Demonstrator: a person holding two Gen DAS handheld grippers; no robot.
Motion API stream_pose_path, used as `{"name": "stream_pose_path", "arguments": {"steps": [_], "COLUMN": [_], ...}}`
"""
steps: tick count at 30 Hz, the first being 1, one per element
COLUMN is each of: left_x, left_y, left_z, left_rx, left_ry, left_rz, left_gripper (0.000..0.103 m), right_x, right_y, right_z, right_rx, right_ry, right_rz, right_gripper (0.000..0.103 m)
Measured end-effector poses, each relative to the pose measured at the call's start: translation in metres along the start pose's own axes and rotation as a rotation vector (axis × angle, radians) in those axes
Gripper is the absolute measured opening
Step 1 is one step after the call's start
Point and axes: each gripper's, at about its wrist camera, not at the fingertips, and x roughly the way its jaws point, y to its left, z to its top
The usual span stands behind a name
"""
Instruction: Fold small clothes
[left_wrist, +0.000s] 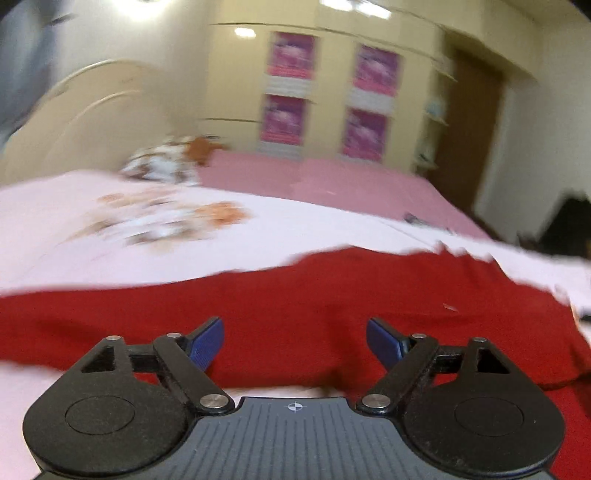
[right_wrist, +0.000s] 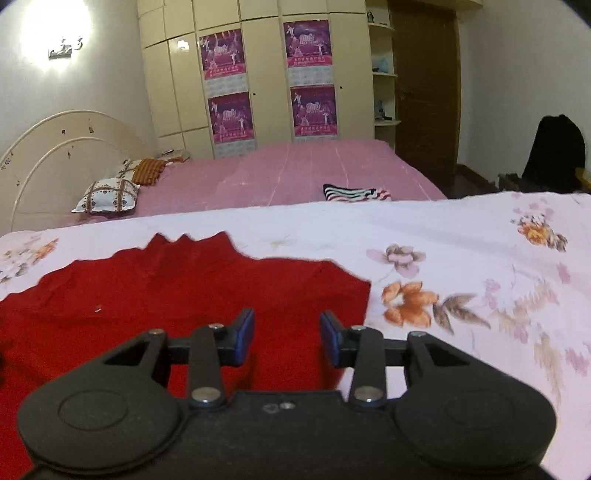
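Blur smears most of my left wrist view, so the flower print on the sheet and the pillows near the headboard are only rough patches there. My left gripper has its blue pads spread wide with nothing between them, over the red garment, which lies spread on the floral sheet; I cannot tell whether the pads touch the cloth. The garment's near edge is hidden under the gripper body in both views. From the right wrist the picture is sharper: my right gripper is also parted and holds nothing, above the garment's right side, near its straight edge. A striped cloth lies on the pink bedspread beyond, partly cut off by the sheet's far edge.
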Motion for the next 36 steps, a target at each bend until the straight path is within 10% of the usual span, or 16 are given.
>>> {"name": "stream_pose_path", "arguments": {"steps": [2,4,10,15,21,22,29,36], "left_x": [-0.024,-0.038,-0.049,-0.041,-0.034,-0.030,-0.023,0.027], "left_y": [0.052,0.109,0.251,0.273,0.283,0.286,0.258,0.091], "left_z": [-0.006,-0.012,-0.044,-0.055,-0.067,-0.068,-0.027,0.066], "left_rx": [-0.057,-0.196,-0.760,-0.895,-0.969,-0.977,-0.794,-0.330], "left_ry": [-0.025,-0.016,-0.031,-0.096,-0.125,-0.114,-0.135,-0.048], "left_rz": [0.127,0.199,0.102,0.033,0.054,0.064,0.047,-0.199], "left_gripper": [0.056,0.055,0.055,0.055,0.020,0.007,0.004,0.004], "right_x": [-0.012,-0.024,-0.049,-0.059,-0.067,-0.068,-0.076,-0.084], "right_y": [0.009,0.019,0.055,0.089,0.113,0.114,0.106,0.078], "right_z": [-0.006,-0.014,-0.034,-0.029,-0.014,-0.012,-0.015,-0.024], "right_rx": [0.003,-0.009,0.018,0.039,0.015,0.012,0.025,0.113], "right_ry": [0.014,0.036,0.087,0.069,0.036,0.033,0.026,0.026], "right_rz": [0.012,0.018,0.025,0.042,0.058,0.056,0.034,0.004], "right_gripper": [0.039,0.040,0.041,0.041,0.041,0.041,0.041,0.041]}}
